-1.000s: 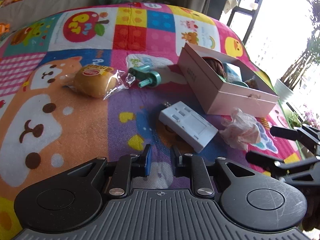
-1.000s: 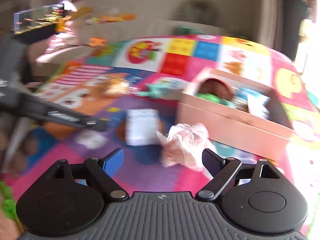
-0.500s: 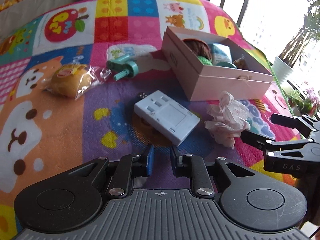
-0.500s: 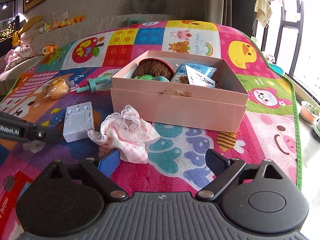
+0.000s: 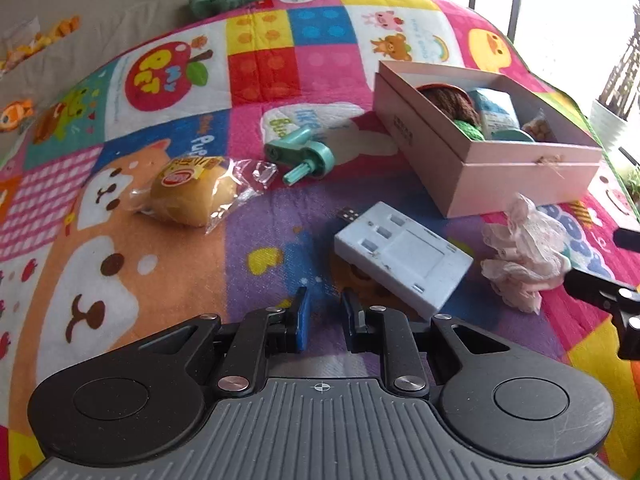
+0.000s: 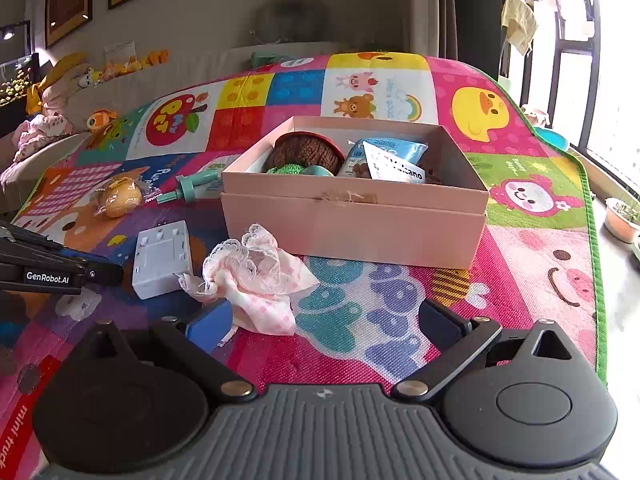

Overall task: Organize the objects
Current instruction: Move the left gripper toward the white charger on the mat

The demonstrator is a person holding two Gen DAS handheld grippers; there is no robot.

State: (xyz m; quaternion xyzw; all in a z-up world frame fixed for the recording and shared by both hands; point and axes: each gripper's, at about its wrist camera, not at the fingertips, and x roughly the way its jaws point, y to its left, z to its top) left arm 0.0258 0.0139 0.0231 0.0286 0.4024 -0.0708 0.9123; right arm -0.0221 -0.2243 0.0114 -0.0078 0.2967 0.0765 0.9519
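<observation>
**Right wrist view: jaws wide, lace cloth just off-centre**

My right gripper (image 6: 326, 322) has just been spreading its jaws and now stands wide, nothing between the pads. The crumpled pink-and-white lace cloth (image 6: 252, 276) lies on the colourful cartoon play mat (image 6: 520, 264), just before my left-hand blue pad (image 6: 210, 326) and off to that side, near the open pink cardboard box (image 6: 356, 220). If I close from here I may catch only a frill, and the limp cloth could slip or drag against the white rectangular plastic adapter (image 6: 162, 258) touching it. My left gripper (image 5: 323, 314) is pressed nearly together, empty, hovering before that adapter. Against a second ago, my view is sharp, not blurred, and the cloth sits further left.
</observation>
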